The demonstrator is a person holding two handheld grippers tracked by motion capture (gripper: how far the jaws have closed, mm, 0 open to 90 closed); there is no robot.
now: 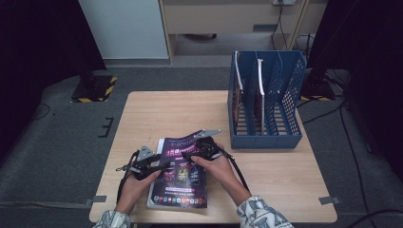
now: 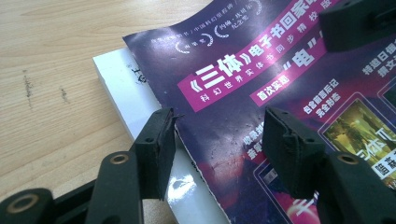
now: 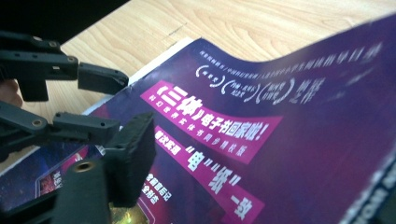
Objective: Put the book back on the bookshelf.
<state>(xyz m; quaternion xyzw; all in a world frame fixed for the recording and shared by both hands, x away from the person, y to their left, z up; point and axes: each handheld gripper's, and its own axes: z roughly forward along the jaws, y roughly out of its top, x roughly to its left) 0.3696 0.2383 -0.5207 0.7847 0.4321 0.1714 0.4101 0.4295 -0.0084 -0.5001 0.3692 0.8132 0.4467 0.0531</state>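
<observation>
- High view: left gripper (image 1: 159, 166) rests at the left edge of the purple magazine (image 1: 183, 178), which lies on the wooden table (image 1: 275, 171); its jaws stand apart astride that edge, not pinching.
- Right gripper (image 1: 190, 153) sits on the magazine's lifted, curling cover; whether it is gripped I cannot tell.
- Blue file rack (image 1: 266, 99) stands far right.

I am working in what looks like a lab or recording studio: around the small wooden table (image 1: 285, 190) lie grey carpet, trailing cables (image 1: 354, 142), black curtains on both sides, and, beyond its far left corner, a stand base with hazard-striped tape (image 1: 95, 89).
</observation>
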